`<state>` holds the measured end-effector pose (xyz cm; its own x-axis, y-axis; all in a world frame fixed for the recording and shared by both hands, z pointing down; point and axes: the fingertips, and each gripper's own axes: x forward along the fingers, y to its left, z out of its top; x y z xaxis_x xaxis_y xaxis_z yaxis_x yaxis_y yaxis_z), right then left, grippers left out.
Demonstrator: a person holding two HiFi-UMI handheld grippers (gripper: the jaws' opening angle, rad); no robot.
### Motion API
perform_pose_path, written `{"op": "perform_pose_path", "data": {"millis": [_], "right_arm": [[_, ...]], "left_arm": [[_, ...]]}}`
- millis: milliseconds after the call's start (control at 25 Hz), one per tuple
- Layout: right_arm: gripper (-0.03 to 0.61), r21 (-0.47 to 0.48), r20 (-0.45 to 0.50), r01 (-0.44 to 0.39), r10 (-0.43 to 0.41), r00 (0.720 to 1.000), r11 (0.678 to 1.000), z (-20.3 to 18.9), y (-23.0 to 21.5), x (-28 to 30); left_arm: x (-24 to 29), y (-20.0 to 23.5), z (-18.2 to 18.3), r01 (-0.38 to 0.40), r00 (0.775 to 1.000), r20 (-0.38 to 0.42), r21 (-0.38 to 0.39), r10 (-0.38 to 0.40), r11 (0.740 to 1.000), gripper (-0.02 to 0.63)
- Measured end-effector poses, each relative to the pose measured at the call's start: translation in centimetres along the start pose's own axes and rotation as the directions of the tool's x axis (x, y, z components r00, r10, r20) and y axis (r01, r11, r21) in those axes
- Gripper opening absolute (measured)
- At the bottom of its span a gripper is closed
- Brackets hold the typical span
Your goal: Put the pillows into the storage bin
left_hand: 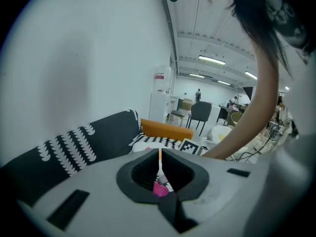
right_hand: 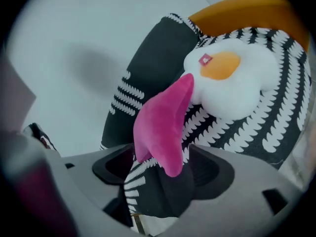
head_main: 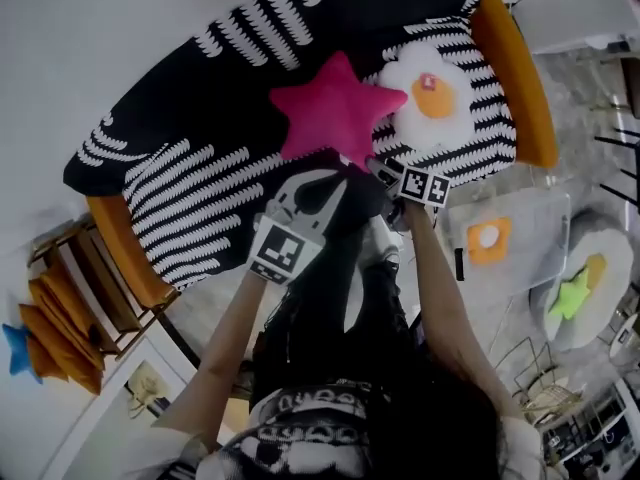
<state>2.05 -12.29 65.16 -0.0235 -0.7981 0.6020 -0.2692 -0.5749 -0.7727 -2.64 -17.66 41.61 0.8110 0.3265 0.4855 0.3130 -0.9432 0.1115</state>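
Between the right gripper's [right_hand: 162, 168] spread jaws sits one point of the pink plush star pillow [right_hand: 160, 122], above black-and-white patterned sofa fabric [right_hand: 148, 197]; the left gripper's [left_hand: 160, 174] jaws are pressed together.

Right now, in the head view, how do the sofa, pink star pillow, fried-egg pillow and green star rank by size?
1. Sofa.
2. Pink star pillow, only slightly bigger than the fried-egg pillow; it may sit nearer the camera, so unsure.
3. Green star, smallest.
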Motion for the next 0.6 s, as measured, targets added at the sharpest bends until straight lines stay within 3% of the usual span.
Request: {"op": "perform_pose_path", "data": {"millis": [120, 240, 360, 600], "right_arm": [[0.379, -0.024, -0.065, 0.022, -0.023, 0.998, 0.999, -0.6, -1.0, 3.2], [0.379, -0.018, -0.127, 0.040, -0.042, 0.991, 0.999, -1.9, -1.7, 5.5], [0.248, 0.013, -0.166, 0.051, -0.048, 0.985, 0.999, -2.8, -1.5, 6.6], [0.138, 0.142, -0.092, -0.059, 0.073, 0.993, 0.988, -1.3, 4.3, 5.8]], "left_arm": [[0.2, 1.7, -1.3, -0.015, 1.000, -0.009, -0.023, 0.015, 1.000, 0.015], [0.0, 2.9, -2.7, -0.028, 0.999, -0.018, -0.047, 0.027, 0.999, 0.015], [-0.6, 3.8, -3.9, -0.030, 0.999, -0.034, -0.048, 0.029, 0.998, 0.015], [-2.4, 5.0, -3.7, -0.051, 0.998, -0.044, -0.056, 0.049, 0.997, 0.015]]}}
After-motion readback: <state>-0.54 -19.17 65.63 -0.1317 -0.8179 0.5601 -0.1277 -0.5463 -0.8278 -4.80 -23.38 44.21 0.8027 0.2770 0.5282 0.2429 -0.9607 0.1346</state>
